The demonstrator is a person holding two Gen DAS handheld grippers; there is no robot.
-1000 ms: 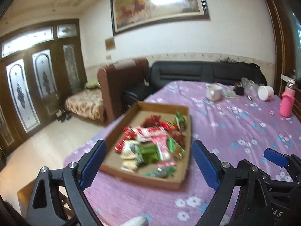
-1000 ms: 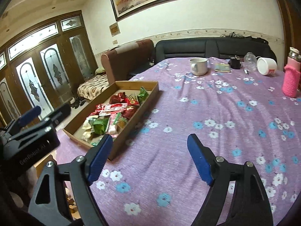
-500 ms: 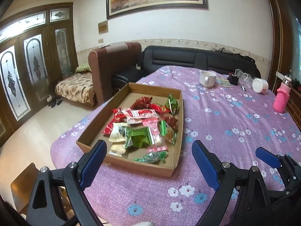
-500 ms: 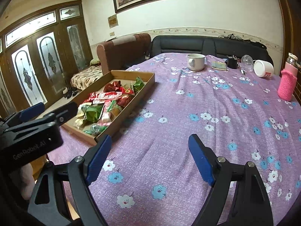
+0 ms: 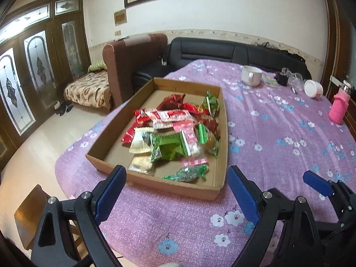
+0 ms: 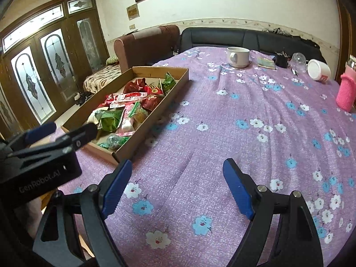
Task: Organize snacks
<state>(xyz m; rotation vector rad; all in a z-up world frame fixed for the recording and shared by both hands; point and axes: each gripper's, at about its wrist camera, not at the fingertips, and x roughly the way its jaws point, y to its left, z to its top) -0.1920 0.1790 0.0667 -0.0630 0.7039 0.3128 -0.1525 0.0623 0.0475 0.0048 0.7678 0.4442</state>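
Note:
A shallow cardboard tray (image 5: 115, 129) (image 6: 175, 89) sits on the left part of a table under a purple flowered cloth (image 5: 278, 138) (image 6: 244, 111). Several wrapped snacks lie heaped in it: red packets (image 5: 164, 115), a green packet (image 5: 169, 148) (image 6: 110, 118), a pale packet (image 5: 139, 142). My left gripper (image 5: 176, 190) hovers open just before the tray's near wall, nothing between its blue pads. My right gripper (image 6: 178, 187) is open over bare cloth to the right of the tray. Each gripper shows at the edge of the other's view.
At the table's far end stand a white mug (image 5: 251, 75) (image 6: 238, 56), a tipped white cup (image 5: 313, 89) (image 6: 319, 70), a pink-sleeved bottle (image 5: 339, 109) (image 6: 346, 91) and small items. A black sofa (image 5: 222, 53) and a brown armchair (image 5: 133, 62) stand beyond; a wooden stool (image 5: 29, 213) is lower left.
Both grippers have sunk and tilted downward toward the table, so the tray and cloth fill more of each view. Jaw openings look unchanged.

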